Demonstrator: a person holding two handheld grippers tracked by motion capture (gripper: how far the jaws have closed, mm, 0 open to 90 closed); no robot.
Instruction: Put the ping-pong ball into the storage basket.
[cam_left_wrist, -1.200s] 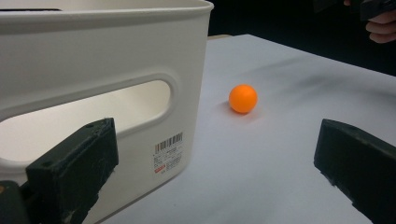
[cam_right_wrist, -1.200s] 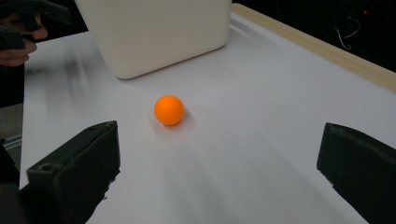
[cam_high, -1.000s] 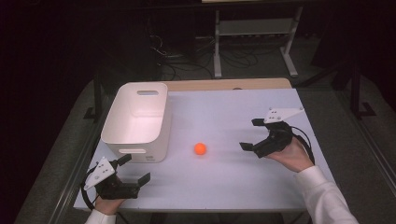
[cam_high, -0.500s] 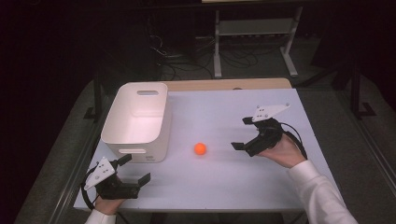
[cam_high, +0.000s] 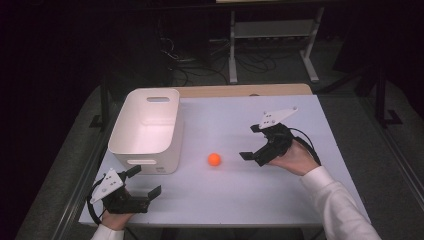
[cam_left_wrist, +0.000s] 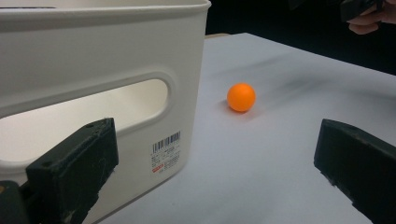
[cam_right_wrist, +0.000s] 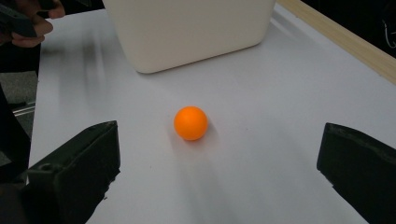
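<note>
Ball (cam_high: 214, 159) lies on table (cam_high: 240, 195), right tool (cam_high: 251, 142) gaping beside it.

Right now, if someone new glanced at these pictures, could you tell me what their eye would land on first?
Most likely the small orange ball, alone on the white table and the one bright colour there. Next, the white plastic bin just left of it, with a barcode label on its near end wall. The right gripper sits close to the ball's right with jaws spread wide, while the left gripper rests open at the table's near left corner.
</note>
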